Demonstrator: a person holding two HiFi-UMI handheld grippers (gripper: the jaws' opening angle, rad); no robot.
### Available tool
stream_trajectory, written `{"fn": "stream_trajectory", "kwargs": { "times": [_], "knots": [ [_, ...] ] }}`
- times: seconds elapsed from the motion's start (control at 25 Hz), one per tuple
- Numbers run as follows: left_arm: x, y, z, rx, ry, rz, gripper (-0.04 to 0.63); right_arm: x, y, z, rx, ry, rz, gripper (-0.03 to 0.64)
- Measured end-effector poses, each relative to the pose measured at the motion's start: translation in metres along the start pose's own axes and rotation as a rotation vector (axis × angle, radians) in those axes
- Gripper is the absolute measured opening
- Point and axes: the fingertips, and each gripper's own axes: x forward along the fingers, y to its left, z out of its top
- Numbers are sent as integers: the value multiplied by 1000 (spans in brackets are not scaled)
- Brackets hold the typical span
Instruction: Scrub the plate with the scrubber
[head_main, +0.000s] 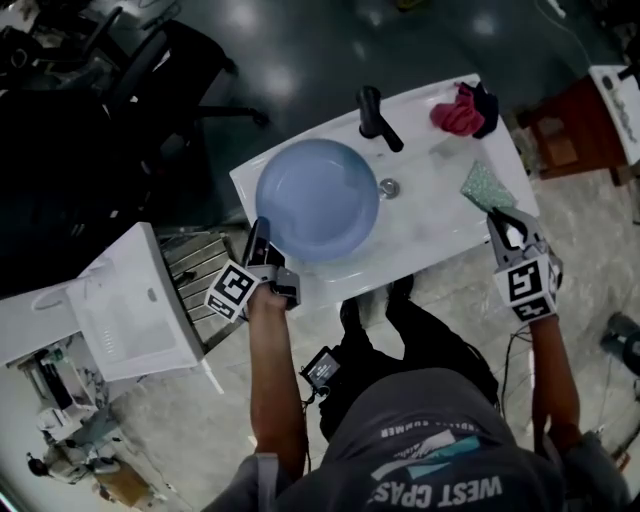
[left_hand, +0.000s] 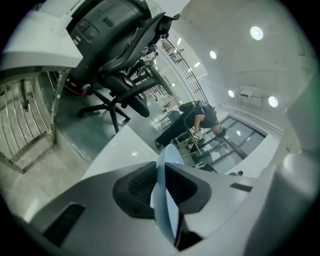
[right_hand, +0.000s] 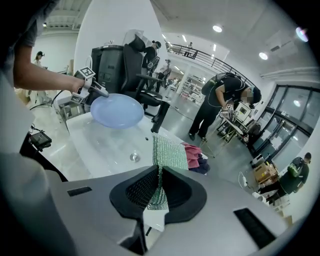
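Nearest us, our left tongs (head_main: 259, 235) clamp the near rim of the pale blue plate (head_main: 318, 198), the rim edge-on between the pads. We hold the plate over the left part of the white sink (head_main: 430, 218). Our right tongs (head_main: 503, 225) pinch the green mesh scrubber (head_main: 487, 186) at the sink's right side, well apart from the plate. Farther off sit the drain (head_main: 389, 187), the black faucet (head_main: 378, 117) and a red cloth (head_main: 458, 113) in the far corner.
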Motion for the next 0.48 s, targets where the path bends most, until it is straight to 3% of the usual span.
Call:
{"fn": "stream_trajectory", "kwargs": {
  "times": [0.24, 0.48],
  "knots": [
    [-3, 49, 48, -43, -112, 62, 49, 8, -6, -9, -14, 31, -13, 51],
    [-1, 80, 65, -72, -156, 101, 51, 14, -19, -28, -7, 75, -51, 51]
  ]
}}
